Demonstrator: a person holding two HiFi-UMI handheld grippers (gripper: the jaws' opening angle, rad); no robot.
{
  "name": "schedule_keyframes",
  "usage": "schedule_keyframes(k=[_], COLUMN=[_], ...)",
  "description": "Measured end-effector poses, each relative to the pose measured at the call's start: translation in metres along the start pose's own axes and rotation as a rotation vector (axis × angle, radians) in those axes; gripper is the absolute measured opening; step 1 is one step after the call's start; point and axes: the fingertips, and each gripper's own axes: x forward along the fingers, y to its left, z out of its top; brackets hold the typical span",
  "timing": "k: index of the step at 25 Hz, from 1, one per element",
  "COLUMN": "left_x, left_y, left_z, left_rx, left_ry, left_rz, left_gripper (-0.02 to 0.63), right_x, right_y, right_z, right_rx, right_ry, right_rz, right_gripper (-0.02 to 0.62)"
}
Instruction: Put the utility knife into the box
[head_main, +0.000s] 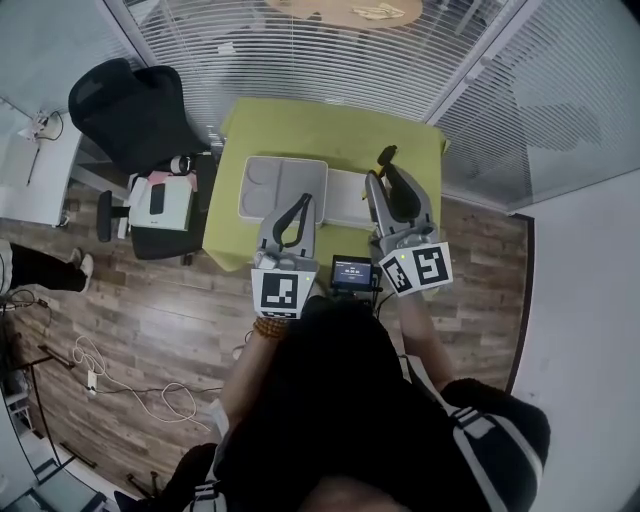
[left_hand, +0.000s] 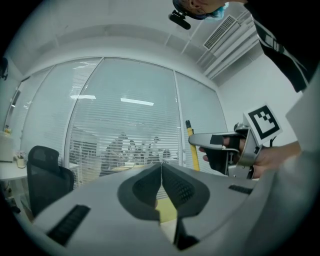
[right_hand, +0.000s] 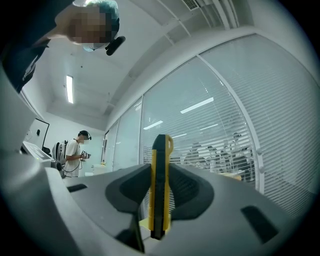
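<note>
Pinching the knife (right_hand: 161, 155) upright at 2 o'clock from the box (head_main: 250, 205), the right gripper (right_hand: 160, 200) may let that slim handle pivot and drop short, while the left gripper (left_hand: 161, 175) has its jaws together, empty.

Counter (head_main: 330, 130): bare green strip seen behind box (head_main: 283, 187); passage possible there.
Box and white flat tray (head_main: 345, 197) laid side by side mid-counter, no gap seen between.
Space above both crossed only by left gripper (head_main: 303, 200) and right gripper (head_main: 380, 172).
Utility knife (right_hand: 160, 185) carried upright, projecting past right gripper tips.
Near edge occupied by small screen (head_main: 352, 272).
Left side blocked by office chair (head_main: 135, 110).
Far side closed by blinds (head_main: 330, 50).
</note>
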Motion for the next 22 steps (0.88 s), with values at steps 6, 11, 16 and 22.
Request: schedule_keyframes(k=[6,11,16,22], left_x=[0.021,0.025,0.032,0.035], left_y=[-0.009,-0.01,-0.01,-0.017], left_z=[-0.002,-0.007,-0.007,-0.011], left_rx=[-0.004,0.006,-0.023,-0.041], left_ry=[-0.016,0.012,0.004,-0.006], left_rz=[0.023,0.043,0.059,0.05], left_gripper=[0.015,0.015,0.015,0.015], right_x=[0.009,0.012,0.012,0.012], right_y=[-0.022,-0.029,-0.027,-0.022], right_z=[-0.007,-0.013,-0.012,-0.02], right_rx=[0.004,0.013,0.012,0.008], right_ry=[0.006,0.014,0.021,0.043], right_rz=[0.031,0.048,0.07,0.082], right_gripper=[0.11,0.11,0.11,0.11])
